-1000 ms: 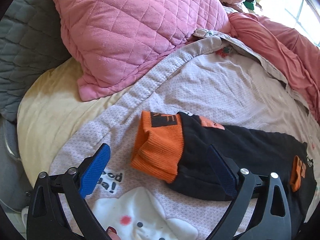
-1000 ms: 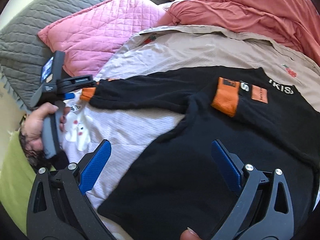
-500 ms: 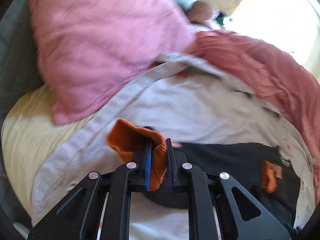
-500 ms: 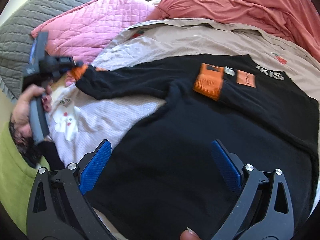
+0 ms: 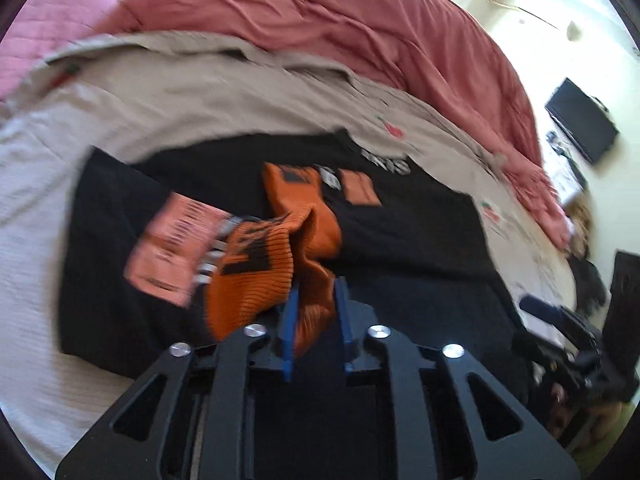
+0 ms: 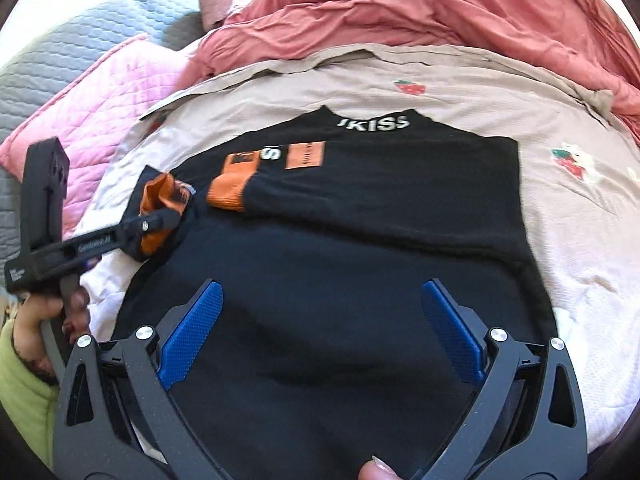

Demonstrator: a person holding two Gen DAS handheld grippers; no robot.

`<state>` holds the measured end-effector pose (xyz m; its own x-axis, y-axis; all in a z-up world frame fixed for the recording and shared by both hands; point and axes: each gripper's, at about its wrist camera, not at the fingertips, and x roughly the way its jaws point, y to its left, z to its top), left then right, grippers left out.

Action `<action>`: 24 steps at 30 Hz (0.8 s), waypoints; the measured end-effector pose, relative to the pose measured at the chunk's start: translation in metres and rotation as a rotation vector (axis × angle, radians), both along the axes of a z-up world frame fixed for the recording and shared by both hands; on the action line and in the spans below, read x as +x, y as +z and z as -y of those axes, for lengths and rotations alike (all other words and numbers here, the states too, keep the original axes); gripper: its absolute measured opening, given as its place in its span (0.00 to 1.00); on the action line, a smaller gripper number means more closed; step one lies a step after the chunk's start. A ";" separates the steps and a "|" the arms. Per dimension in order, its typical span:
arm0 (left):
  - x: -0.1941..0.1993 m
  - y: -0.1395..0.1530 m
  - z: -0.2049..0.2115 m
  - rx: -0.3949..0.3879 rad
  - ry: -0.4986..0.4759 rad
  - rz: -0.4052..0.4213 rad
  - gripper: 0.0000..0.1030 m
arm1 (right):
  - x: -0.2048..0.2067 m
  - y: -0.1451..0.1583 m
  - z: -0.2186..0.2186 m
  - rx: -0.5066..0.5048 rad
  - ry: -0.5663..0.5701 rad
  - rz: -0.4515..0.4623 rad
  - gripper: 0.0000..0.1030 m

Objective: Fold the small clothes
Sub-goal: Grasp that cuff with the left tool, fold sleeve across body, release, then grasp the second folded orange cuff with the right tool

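Left wrist view puts the ribbed orange cuff right between your left gripper pads, pinched tight, with the black sweater spread just beyond it on the bed. Your right gripper hangs with its jaws wide apart and nothing between them, low over the sweater's plain black body. The second cuff lies folded across the chest, touching the orange patch area below the white neck lettering. The knit is soft and matte, the cuffs thick and ribbed, and the blue pads are finely textured. Underneath lies a pale printed blanket, with a rumpled salmon duvet and a quilted pink pillow behind. A second ago your left jaws stood open around the cuff out at the sleeve's far end; they have since clamped and eased slightly, and the cuff now sits carried in over the sweater's chest.
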<state>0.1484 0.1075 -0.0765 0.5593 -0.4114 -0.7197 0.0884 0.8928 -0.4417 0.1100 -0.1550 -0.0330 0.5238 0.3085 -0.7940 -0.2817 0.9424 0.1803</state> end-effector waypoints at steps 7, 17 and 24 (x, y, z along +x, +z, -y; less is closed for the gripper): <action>-0.009 0.022 -0.003 -0.038 -0.022 0.124 0.35 | 0.001 -0.011 -0.009 -0.043 0.005 -0.027 0.91; -0.011 0.034 -0.087 0.086 0.291 0.115 0.38 | -0.006 -0.016 -0.086 -0.051 0.178 -0.039 0.91; -0.006 0.020 -0.112 0.089 0.366 0.042 0.47 | 0.010 -0.026 -0.139 0.034 0.256 -0.082 0.91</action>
<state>0.1426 0.2194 -0.0568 0.6872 -0.1154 -0.7172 -0.2275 0.9034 -0.3634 0.1201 -0.0156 -0.0589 0.3597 0.4500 -0.8174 -0.4928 0.8355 0.2431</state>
